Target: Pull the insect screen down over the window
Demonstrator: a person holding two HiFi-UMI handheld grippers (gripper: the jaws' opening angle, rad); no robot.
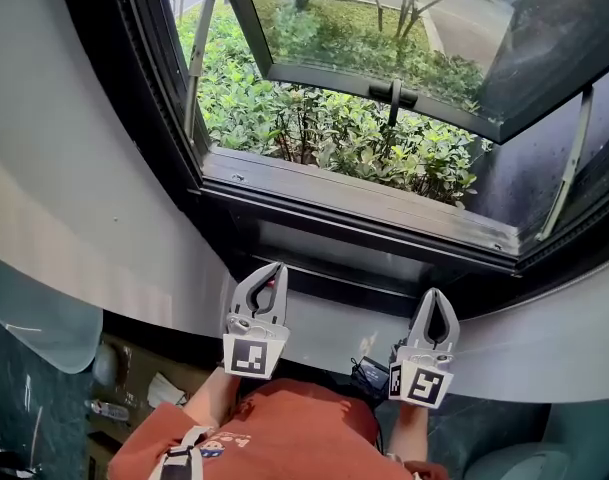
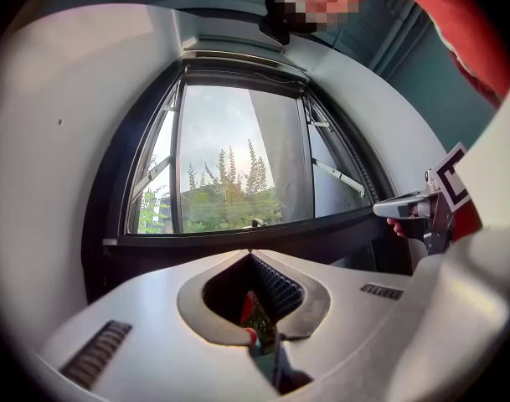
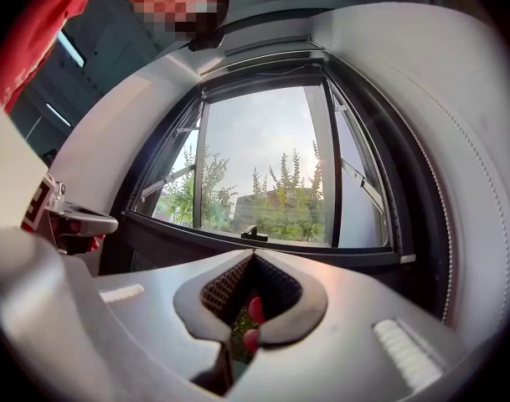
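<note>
Insect screen mesh is nowhere drawn across the opening: past both grippers the view runs straight out to the shrubs (image 1: 314, 128). My judgement is that it sits rolled up in the head of the window frame (image 2: 238, 57), high above and ahead of the 2 grippers; no pull bar can be made out there. Mesh of this kind should be light, thin and easy to tear or crease, probably on a sprung roller. The hold therefore belongs on its stiff bottom bar, with 2 evenly spaced grips, never on the mesh, and the pull should be level.

Beyond the frame the sash (image 1: 384, 86) stands swung outward, its handle (image 1: 394, 93) at the middle. The sill (image 1: 354, 203) lies just ahead of the jaw tips. The left gripper (image 1: 272, 268) and right gripper (image 1: 434, 296) sit side by side, well apart. Both have jaws pressed together on nothing and touch no part of the window.
</note>
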